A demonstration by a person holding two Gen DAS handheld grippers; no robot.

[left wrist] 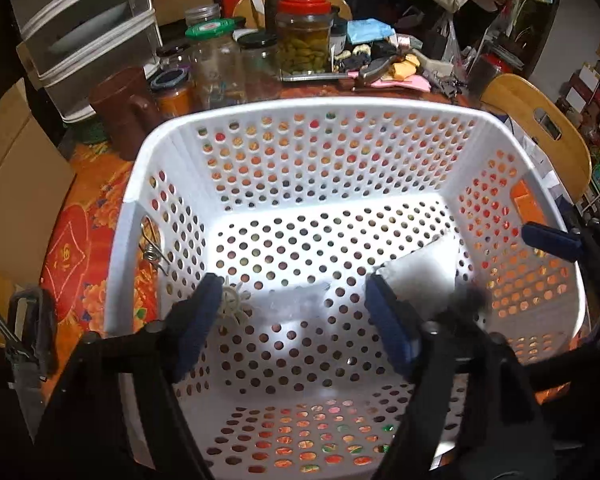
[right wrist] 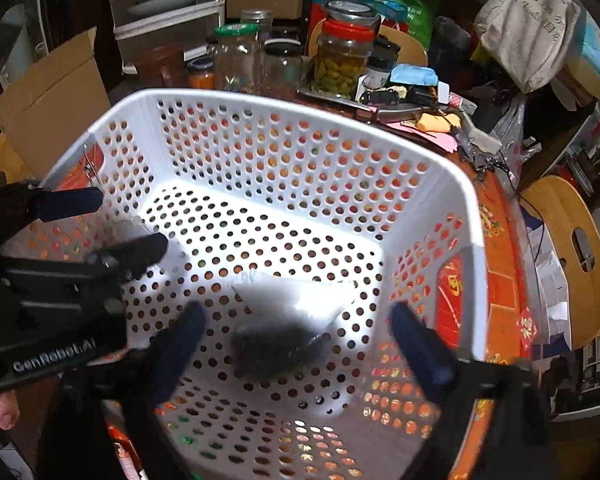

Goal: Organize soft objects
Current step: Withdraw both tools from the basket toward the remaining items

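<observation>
Both grippers hang wide over the white perforated plastic basket [right wrist: 260,152], nothing clamped: left gripper [left wrist: 296,320], right gripper [right wrist: 296,344]. A blurred dark-and-pale soft item [right wrist: 276,336] sits below the right gripper at 6 o'clock on the basket floor. We judge the risks: it snags a hole, or we hit the pickle jar [left wrist: 304,40] at 12 o'clock on the surface.

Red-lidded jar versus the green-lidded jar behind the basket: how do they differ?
The red-lidded jar is packed with green pickles; the green-lidded jar looks empty. The red-lidded jar's cap is tall, the green-lidded jar's flat. Both are clear glass, upright and capped, standing behind the white basket.
</observation>
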